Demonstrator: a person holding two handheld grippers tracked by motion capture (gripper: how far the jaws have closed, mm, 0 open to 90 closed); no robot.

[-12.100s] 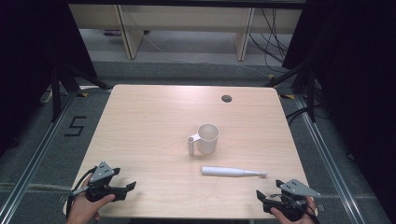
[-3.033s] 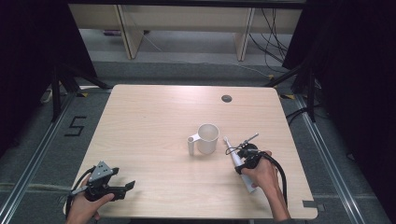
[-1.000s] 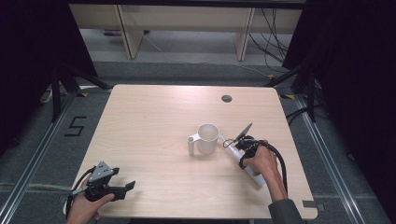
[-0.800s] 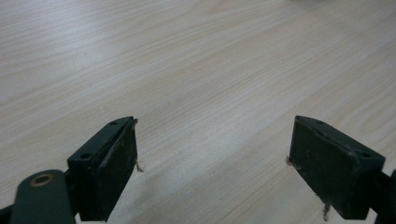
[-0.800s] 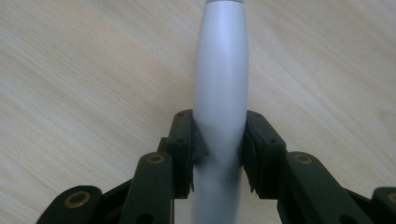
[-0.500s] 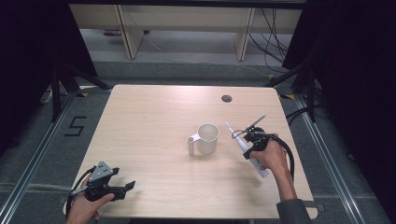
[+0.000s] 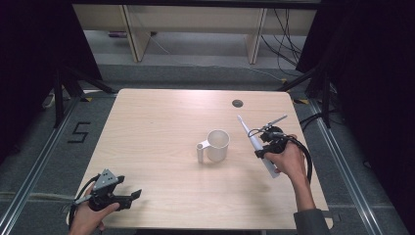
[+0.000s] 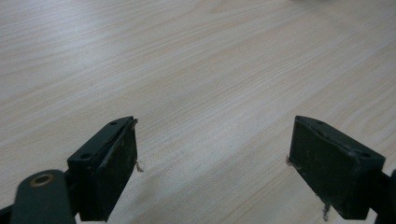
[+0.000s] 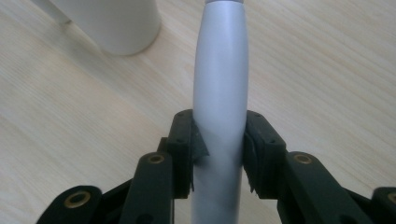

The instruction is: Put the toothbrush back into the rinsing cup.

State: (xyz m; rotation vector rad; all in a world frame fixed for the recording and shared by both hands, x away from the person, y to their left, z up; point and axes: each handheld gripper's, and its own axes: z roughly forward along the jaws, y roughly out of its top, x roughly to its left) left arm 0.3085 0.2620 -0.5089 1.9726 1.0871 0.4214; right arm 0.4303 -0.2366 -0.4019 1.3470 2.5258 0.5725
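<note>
One white electric toothbrush (image 7: 258,147) is clamped at its handle between the fingers of the right gripper (image 7: 268,142), raised at a slant above the table (image 7: 156,122), just right of one white mug (image 7: 217,145). One dark round grommet (image 7: 237,103) sits near the far edge. Nothing blocks the mug. Left gripper (image 7: 128,196) rests at the near corner, fingers spread wide and empty. Bristle detail on the brush head is too small to make out.
</note>
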